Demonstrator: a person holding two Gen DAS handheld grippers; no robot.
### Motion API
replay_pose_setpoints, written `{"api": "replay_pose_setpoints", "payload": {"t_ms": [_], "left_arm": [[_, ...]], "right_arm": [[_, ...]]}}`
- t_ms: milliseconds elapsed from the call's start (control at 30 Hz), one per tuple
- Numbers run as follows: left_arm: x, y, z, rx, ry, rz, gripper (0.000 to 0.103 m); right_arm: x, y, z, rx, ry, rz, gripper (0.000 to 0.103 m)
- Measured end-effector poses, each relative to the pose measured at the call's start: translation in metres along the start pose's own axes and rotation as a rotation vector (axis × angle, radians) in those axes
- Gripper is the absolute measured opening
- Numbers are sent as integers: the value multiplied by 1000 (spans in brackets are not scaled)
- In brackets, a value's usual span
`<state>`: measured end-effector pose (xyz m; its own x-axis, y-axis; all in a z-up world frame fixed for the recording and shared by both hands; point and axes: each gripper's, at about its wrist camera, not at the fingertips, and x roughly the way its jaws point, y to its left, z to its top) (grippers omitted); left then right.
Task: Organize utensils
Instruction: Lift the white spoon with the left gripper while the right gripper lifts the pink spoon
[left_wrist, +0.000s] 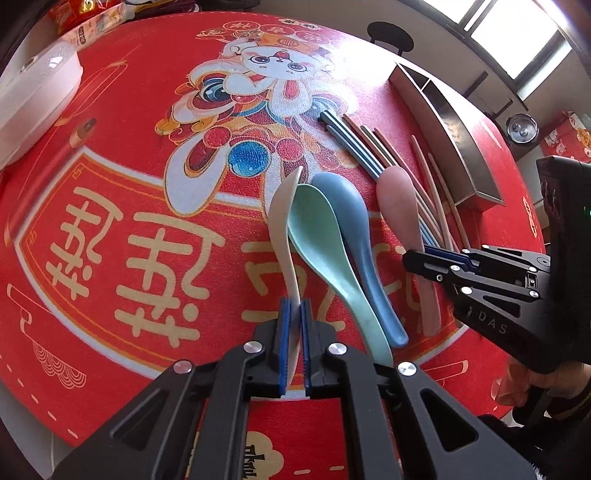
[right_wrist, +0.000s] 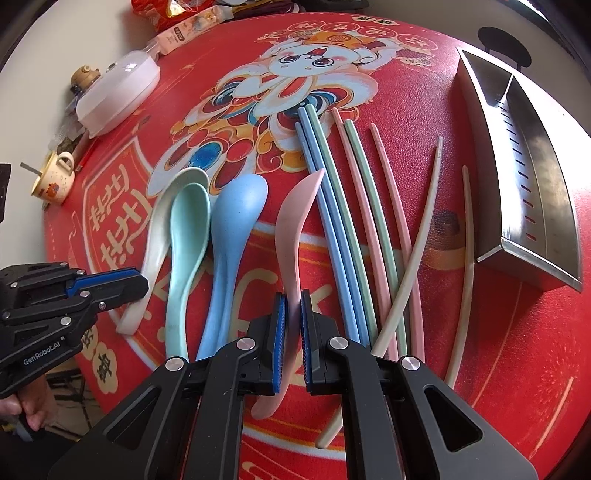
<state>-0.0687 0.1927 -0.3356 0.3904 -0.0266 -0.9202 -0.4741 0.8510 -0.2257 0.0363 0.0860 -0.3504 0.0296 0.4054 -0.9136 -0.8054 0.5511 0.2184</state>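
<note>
Several soup spoons lie side by side on the red printed mat. My left gripper is shut on the handle of the white spoon, which stands tilted on its edge. Beside it lie the mint spoon and the blue spoon. My right gripper is shut on the handle of the pink spoon, also turned on its edge. The white spoon, mint spoon and blue spoon show again in the right wrist view. Several coloured chopsticks lie to the right of the pink spoon.
A steel two-compartment utensil holder lies at the mat's right edge. A white lidded container, a cup and snack packets stand at the far left. A hand holds the left gripper's grip.
</note>
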Motion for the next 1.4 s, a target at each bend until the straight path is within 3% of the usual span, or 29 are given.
{"api": "replay_pose_setpoints", "payload": {"t_ms": [300,700,933,1400], "left_arm": [[11,-2,-2,7,23,45,13],[7,24,-8,-112,-20,-64,13],[1,30,-10,-152,-29,-59,12],[-22,27,-2,-129,-78,-46,12]], "right_arm": [[0,-1,-1,8,-4,3,8],[0,-3,-1,22,-8,17,8],[1,-4,-1,27,-8,22,8],[-8,-9,3,54,-33,50,7]]}}
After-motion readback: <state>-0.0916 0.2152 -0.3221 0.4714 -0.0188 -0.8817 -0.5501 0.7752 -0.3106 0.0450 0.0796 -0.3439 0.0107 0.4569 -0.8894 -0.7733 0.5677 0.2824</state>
